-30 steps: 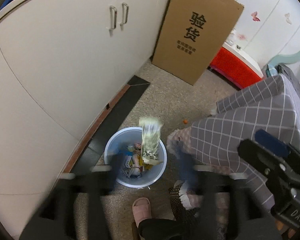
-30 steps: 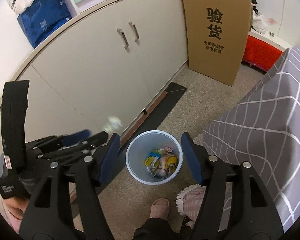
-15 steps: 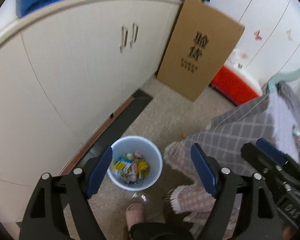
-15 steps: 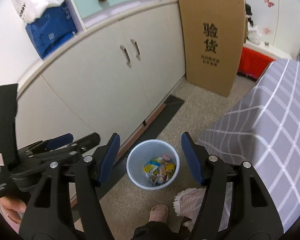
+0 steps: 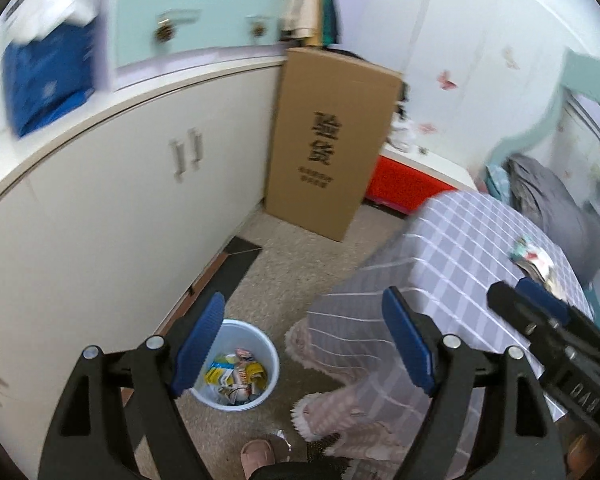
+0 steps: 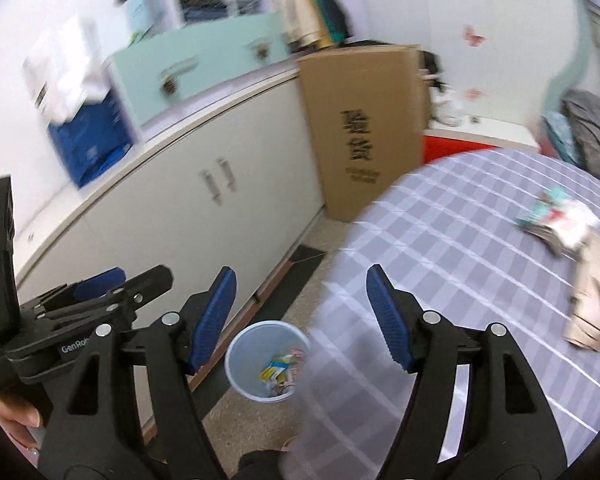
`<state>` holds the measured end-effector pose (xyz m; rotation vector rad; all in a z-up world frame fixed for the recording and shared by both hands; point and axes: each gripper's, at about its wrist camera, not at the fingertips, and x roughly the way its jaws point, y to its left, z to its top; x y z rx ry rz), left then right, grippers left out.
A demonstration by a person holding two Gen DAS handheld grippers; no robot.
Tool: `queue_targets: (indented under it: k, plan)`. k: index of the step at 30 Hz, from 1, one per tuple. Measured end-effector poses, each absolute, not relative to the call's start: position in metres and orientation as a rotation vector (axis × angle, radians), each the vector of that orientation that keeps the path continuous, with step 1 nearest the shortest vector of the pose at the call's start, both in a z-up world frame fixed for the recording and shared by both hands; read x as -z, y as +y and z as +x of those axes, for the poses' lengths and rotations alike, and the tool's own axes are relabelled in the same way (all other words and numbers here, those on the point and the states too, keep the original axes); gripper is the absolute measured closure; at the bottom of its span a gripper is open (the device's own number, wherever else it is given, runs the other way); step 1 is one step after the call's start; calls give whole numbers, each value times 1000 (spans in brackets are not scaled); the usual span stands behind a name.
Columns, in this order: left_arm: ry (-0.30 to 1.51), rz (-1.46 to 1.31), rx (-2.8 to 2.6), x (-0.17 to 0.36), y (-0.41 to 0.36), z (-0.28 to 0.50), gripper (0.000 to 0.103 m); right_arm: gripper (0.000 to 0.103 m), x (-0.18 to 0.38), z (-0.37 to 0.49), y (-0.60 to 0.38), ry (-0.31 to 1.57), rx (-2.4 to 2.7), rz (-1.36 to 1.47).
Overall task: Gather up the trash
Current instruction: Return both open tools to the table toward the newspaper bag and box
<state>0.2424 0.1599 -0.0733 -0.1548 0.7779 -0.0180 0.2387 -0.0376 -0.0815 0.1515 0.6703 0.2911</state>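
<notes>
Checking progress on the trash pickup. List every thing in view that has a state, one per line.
Left hand-held gripper: open, nothing between its pads.
Right hand-held gripper: jaws opening, nothing between them.
Blue trash bin: upright, lidless, partly filled with wrappers.
Cabinet doors: closed.
Cardboard box: upright, leaning on the cabinet.
Wrappers on the checked cover: not yet collected.
Beige crumpled piece: lying on the cover.

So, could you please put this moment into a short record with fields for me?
bin: pale blue bin on the floor by the white cabinet, wrappers inside
left gripper: open, empty
right gripper: jaws opening, nothing between them
remaining trash: wrappers on the checked bedcover
backdrop: cardboard box upright against the cabinet
</notes>
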Motion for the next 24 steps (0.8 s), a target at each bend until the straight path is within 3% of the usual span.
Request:
queue_targets:
  k: [6,11,21,22,23,24]
  plan:
    - [816,-92,189,73,74,247,24,29,86,212,-150,645,-68,292]
    - [831,-23,269,78,17,246,24,16,105,182,-226,643,199,398]
    - [879,46,339,90,-56,257,24,16,143,203,-283,753,265,472]
    - [878,52,344,90,-60,259,24,28,144,204,-284,757,257,467]
    - [876,61,351,91,-66,261,24,52,143,206,-288,753,247,459]
    - [874,69,356,91,-71,263,24,52,144,206,-292,756,236,467]
